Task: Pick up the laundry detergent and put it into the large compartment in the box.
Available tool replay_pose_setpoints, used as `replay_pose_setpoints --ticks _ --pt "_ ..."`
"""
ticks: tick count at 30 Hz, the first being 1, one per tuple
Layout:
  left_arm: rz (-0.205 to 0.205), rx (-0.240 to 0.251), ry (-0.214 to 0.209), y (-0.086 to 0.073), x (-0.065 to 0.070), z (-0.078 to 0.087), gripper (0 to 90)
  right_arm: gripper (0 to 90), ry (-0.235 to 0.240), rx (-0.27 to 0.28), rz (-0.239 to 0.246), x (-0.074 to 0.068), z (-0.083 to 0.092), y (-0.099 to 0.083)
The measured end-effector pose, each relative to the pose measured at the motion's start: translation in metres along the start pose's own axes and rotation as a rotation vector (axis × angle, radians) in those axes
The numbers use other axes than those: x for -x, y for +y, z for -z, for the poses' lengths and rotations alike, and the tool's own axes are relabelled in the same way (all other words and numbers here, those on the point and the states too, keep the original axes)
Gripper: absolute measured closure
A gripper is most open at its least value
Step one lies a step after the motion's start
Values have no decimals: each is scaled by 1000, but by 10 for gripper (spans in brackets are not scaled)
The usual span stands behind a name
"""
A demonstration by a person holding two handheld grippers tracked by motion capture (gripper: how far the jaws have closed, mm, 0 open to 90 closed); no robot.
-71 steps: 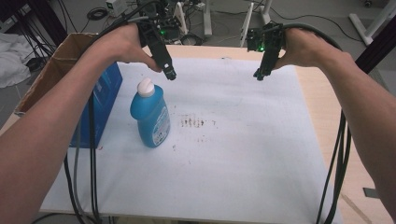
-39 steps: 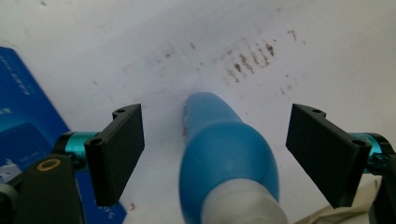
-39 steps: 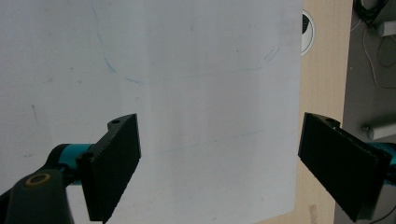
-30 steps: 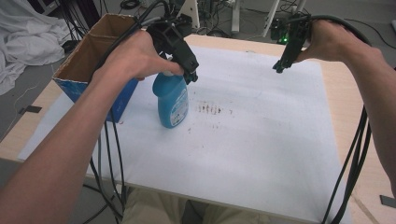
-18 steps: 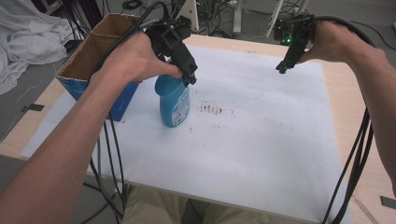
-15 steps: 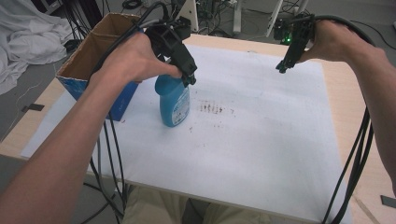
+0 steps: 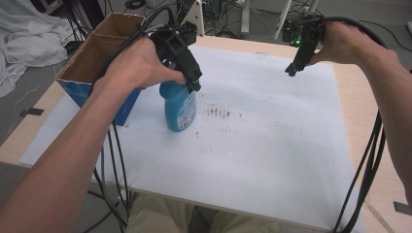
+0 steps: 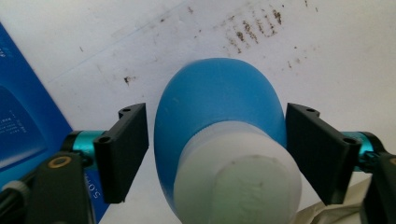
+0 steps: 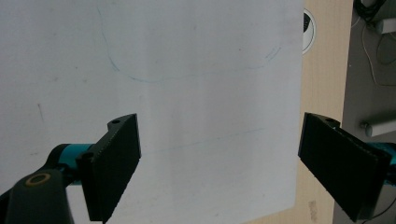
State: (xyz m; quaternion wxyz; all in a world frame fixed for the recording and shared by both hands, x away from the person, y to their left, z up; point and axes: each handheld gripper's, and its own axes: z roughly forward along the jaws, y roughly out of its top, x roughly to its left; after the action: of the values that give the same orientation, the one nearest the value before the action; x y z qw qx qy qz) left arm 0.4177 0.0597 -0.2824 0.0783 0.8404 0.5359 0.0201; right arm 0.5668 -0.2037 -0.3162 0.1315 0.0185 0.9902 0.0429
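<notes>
Seen from the left gripper's own view, the left gripper (image 8: 215, 154) straddles the blue bottle (image 8: 219, 116): its white cap (image 8: 238, 182) sits between the jaws, which have just been closing, with narrow gaps left on both sides, so nothing is gripped. Beyond the jaws lie brown smudges (image 8: 252, 28) on the white sheet (image 8: 116, 28). The high view adds the bottle's unreadable label (image 7: 186, 109) and a cardboard box (image 7: 99, 63) beside it. The right gripper (image 9: 219, 172) hovers wide open over bare sheet, holding nothing.

Blue bottle (image 7: 178, 108) — white cap (image 8: 237, 182) — beside blue box (image 7: 92, 65)
</notes>
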Motion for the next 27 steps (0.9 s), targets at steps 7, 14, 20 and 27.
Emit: replay_pose_setpoints --ticks 7,14,20,27 --pt "-2 0 -2 0 2 0 270 122 -1 -1 -2 1 -1 -1" --pt "-7 -1 0 1 4 2 287 122 -1 3 0 1 -2 -1" --pt "-5 -8 7 0 3 2 317 122 2 2 2 1 -3 0" --pt "-4 -11 1 1 3 1 333 122 0 -4 11 0 -4 3"
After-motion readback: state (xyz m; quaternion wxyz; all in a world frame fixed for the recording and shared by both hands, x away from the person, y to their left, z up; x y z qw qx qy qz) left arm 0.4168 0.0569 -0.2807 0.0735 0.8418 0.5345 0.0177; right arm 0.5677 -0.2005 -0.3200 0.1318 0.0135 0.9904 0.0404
